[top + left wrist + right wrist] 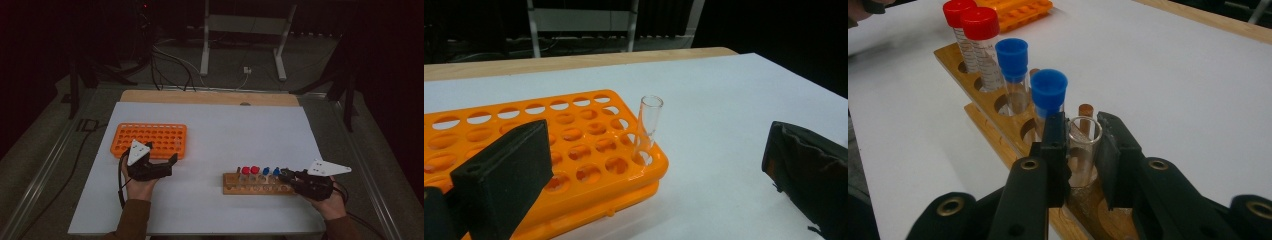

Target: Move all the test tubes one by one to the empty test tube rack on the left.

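Observation:
An orange tube rack [574,145] lies at the table's left, and one clear uncapped tube [648,127] stands in its near corner hole. My left gripper [654,180] is open wide just in front of that rack [148,139], holding nothing. At the right, a wooden rack [993,130] carries two red-capped tubes [979,30] and two blue-capped tubes [1049,90]. My right gripper [1083,145] is shut on a clear uncapped tube [1084,135] that stands in the end hole of the wooden rack [257,184]. In the high view the right gripper [286,174] is at that rack's right end.
A white sheet [235,130] covers the table, with a strip of bare wood [210,97] along the far edge. Beyond it stand a white metal frame [242,30] and cables on a dark floor. Open sheet lies between the two racks.

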The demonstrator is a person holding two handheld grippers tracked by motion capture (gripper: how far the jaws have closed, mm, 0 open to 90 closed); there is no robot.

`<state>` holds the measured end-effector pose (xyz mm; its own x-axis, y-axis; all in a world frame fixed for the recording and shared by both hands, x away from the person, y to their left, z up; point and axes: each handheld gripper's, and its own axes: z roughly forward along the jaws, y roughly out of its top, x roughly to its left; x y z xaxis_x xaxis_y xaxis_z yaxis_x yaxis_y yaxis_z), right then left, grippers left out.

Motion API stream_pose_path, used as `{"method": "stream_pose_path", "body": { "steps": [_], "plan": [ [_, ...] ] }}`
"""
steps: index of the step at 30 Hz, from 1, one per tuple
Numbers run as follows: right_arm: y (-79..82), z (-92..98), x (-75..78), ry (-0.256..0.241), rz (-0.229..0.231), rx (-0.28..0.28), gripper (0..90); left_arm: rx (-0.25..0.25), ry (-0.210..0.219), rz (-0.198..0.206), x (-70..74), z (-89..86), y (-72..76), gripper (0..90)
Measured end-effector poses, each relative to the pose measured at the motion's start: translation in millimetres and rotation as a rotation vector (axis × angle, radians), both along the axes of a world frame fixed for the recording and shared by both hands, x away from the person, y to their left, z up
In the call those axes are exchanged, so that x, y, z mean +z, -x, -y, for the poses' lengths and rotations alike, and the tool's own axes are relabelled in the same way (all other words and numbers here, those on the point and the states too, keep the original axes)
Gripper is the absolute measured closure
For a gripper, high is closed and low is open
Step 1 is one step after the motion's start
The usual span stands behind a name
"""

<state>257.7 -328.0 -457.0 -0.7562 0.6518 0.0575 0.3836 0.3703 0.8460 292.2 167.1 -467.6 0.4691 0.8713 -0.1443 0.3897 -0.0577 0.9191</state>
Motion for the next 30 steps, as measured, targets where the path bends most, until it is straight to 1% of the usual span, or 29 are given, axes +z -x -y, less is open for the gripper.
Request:
{"method": "stream_pose_path", "body": {
  "steps": [2,8,12,14,21,25,30],
  "plan": [
    [0.0,-0.1,0.0,0.002,0.002,-0.001,75.9,0.0,0.0,-0.001,0.0,-0.3,0.0,0.4],
    [-0.5,0.6,2.4,-0.002,-0.019,0.002,76.4,-0.002,-0.001,-0.003,-0.2,0.2,-0.2,0.4],
    [-0.3,3.6,7.1,-0.017,-0.019,-0.004,76.5,-0.008,-0.005,-0.008,-0.6,0.8,-0.5,0.4],
    [0.0,5.8,10.4,-0.033,-0.018,-0.006,76.5,-0.008,-0.007,-0.007,-0.7,1.4,-0.5,0.4],
    [1.3,11.3,28.9,-0.078,-0.004,-0.024,76.5,-0.011,-0.011,-0.01,-1.1,2.3,-0.6,0.4],
    [-0.5,14.1,41.9,-0.12,0.012,-0.02,76.6,-0.014,-0.015,-0.012,-1.2,3.4,-0.5,0.4],
    [-5.2,13.7,54.8,-0.131,0.029,-0.015,76.6,-0.025,-0.021,-0.008,-1.0,5.9,-0.2,0.4]
  ]
}}
